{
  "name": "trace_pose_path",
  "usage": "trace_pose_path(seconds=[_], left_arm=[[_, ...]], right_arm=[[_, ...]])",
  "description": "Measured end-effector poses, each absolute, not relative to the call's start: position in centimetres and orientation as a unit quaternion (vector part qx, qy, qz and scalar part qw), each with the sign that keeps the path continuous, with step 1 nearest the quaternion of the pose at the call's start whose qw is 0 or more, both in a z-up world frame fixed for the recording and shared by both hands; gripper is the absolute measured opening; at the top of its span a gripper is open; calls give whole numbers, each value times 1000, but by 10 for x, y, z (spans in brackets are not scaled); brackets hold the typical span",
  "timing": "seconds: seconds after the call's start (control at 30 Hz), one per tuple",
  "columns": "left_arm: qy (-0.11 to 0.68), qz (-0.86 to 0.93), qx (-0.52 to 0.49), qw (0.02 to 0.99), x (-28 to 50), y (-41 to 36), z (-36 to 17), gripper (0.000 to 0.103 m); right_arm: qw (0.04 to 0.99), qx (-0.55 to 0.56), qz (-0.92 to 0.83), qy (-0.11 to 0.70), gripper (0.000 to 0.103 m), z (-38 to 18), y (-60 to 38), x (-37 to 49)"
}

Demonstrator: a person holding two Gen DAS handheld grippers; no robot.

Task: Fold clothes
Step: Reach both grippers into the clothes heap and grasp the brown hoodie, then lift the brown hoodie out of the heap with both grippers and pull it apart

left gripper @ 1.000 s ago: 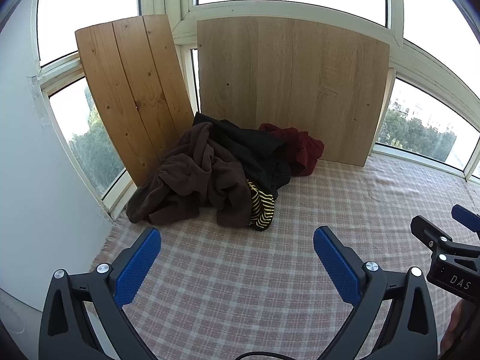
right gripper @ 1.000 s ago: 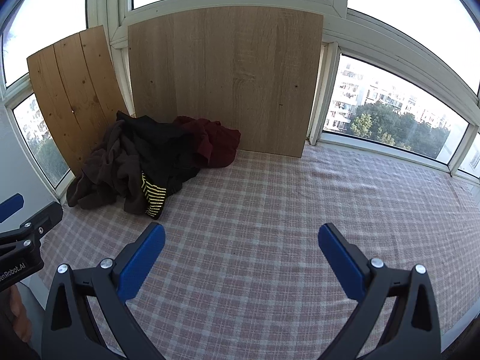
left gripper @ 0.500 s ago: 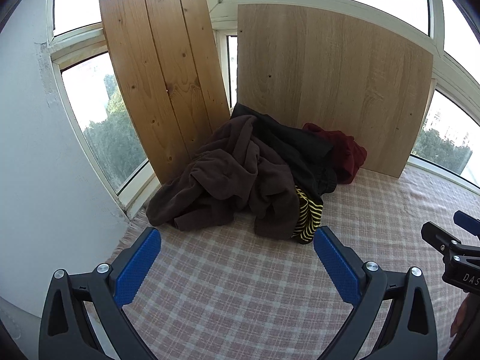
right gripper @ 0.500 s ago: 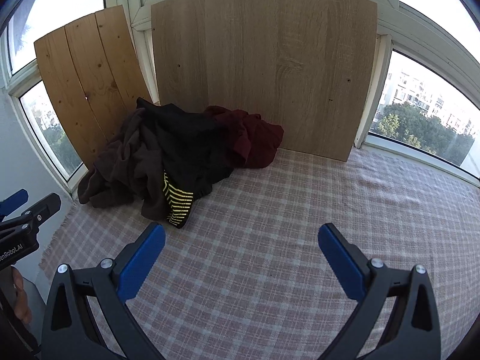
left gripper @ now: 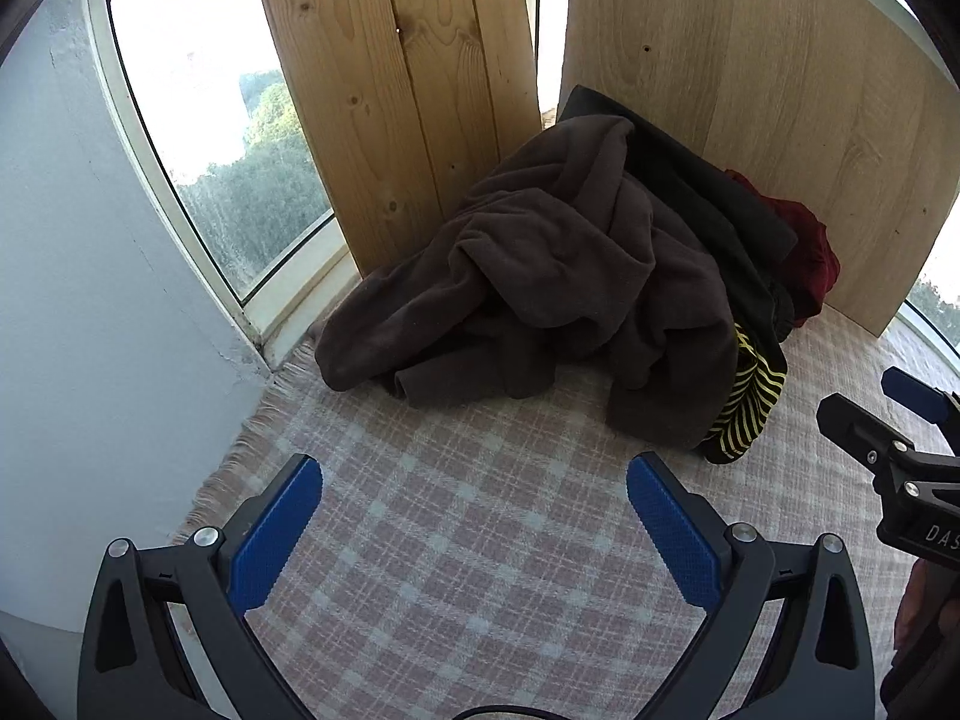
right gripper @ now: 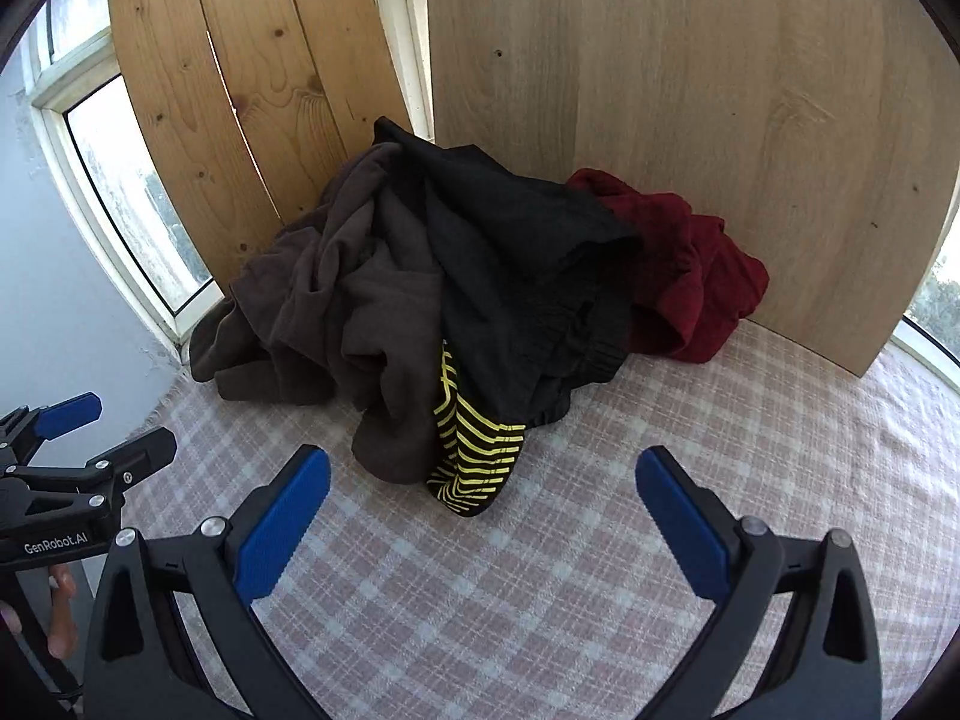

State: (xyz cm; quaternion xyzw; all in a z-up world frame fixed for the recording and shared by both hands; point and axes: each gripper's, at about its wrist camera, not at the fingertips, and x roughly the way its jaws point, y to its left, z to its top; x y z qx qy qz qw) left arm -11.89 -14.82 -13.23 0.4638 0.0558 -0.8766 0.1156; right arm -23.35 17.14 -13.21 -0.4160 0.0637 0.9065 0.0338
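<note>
In the left wrist view, the left gripper (left gripper: pixel 474 516) fills the bottom of the frame with its blue-padded jaws spread wide and nothing between them, hanging over the pink and white checked cloth (left gripper: pixel 468 570). The heap of clothes sits in the centre of that frame, leaning on the knotty pine plank board (left gripper: pixel 390 90) at upper left and the pale oak-look panel (left gripper: pixel 750 72) at upper right. Its nearest and largest piece is the crumpled dark brown fleece garment (left gripper: pixel 540 276)

Moving right, in the right wrist view the black garment (right gripper: pixel 516 240) drapes over the top of the heap at centre, a black sock-like piece with yellow stripes (right gripper: pixel 474 450) pokes out at the heap's near foot, and the dark red garment (right gripper: pixel 678 276) lies to the right against the panel. The right gripper (right gripper: pixel 483 516) is likewise spread and empty, low in the frame just short of the striped piece

The step looks like picking one garment. Best to pinch a single free edge of the brown fleece, lift slowly so the tangled neighbours slide off, and bring it to the bare cloth before spreading
</note>
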Motion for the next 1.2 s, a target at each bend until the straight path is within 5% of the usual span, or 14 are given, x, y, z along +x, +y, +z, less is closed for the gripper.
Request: trace_pose_path(seconds=[0.13, 0.37, 0.63, 0.9, 1.0, 1.07, 1.2], left_arm=[[68, -876, 460, 130, -127, -163, -135, 103], [71, -878, 452, 140, -137, -179, -138, 103], [75, -881, 452, 119, -166, -191, -153, 103], [61, -879, 460, 107, -197, -198, -179, 102], [44, -882, 458, 103, -204, -194, -187, 87], [63, -880, 464, 82, -209, -196, -193, 50], [101, -875, 470, 56, -213, -206, -201, 31]], right_arm=[[-1, -417, 908, 39, 100, -140, 155, -267], [-35, -445, 895, 23, 71, -157, 142, -311], [-36, -462, 886, -7, 62, -172, 132, -330], [-45, -469, 882, -15, 36, -176, 140, -333], [-62, -465, 883, 8, 30, -172, 150, -328], [-68, -463, 883, 15, 30, -169, 154, -324], [-74, -459, 885, 6, 30, -164, 153, -316]])
